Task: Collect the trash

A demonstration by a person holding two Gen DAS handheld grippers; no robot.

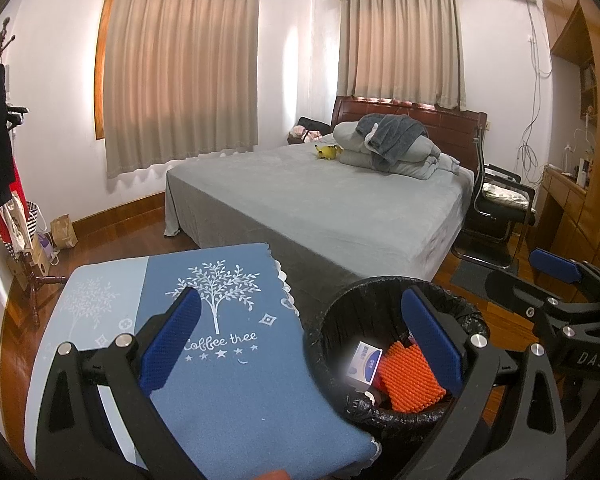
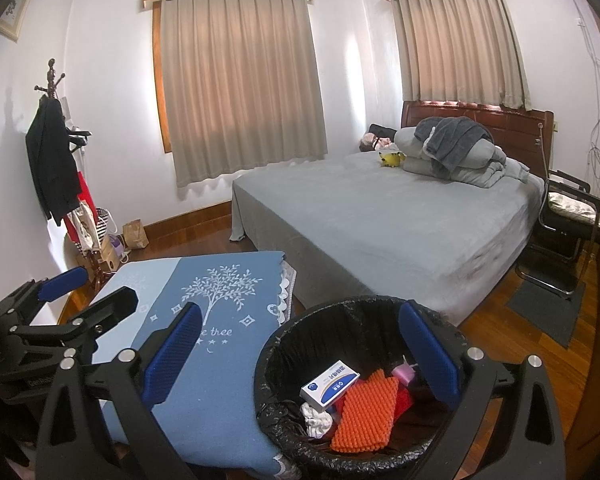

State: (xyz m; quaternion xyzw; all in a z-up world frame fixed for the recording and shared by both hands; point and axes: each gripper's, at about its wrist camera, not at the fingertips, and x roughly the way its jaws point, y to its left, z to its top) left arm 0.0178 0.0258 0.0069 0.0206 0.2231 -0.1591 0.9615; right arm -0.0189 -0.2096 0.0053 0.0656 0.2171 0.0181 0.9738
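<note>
A round bin with a black liner (image 1: pixel 380 282) (image 2: pixel 352 302) stands beside the table's right edge. Inside lie a white-and-blue box (image 1: pixel 366 362) (image 2: pixel 330 386), an orange bumpy foam piece (image 1: pixel 408 376) (image 2: pixel 364 414), crumpled white paper (image 2: pixel 316 420) and a purple item (image 2: pixel 404 374). My left gripper (image 1: pixel 304 336) is open and holds nothing; its right finger hangs over the bin and its left finger over the table. My right gripper (image 2: pixel 302 354) is open too, straddling the bin's left rim. Each gripper shows in the other's view, the right gripper (image 1: pixel 540 280) and the left gripper (image 2: pixel 88 292).
A blue cloth with a white tree print covers the table (image 1: pixel 228 392) (image 2: pixel 228 292). Behind it stands a bed with grey bedding (image 1: pixel 340 200) (image 2: pixel 400 220). A black chair (image 1: pixel 496 208) stands at the right, and a coat rack (image 2: pixel 54 152) and paper bag (image 2: pixel 135 234) at the left wall.
</note>
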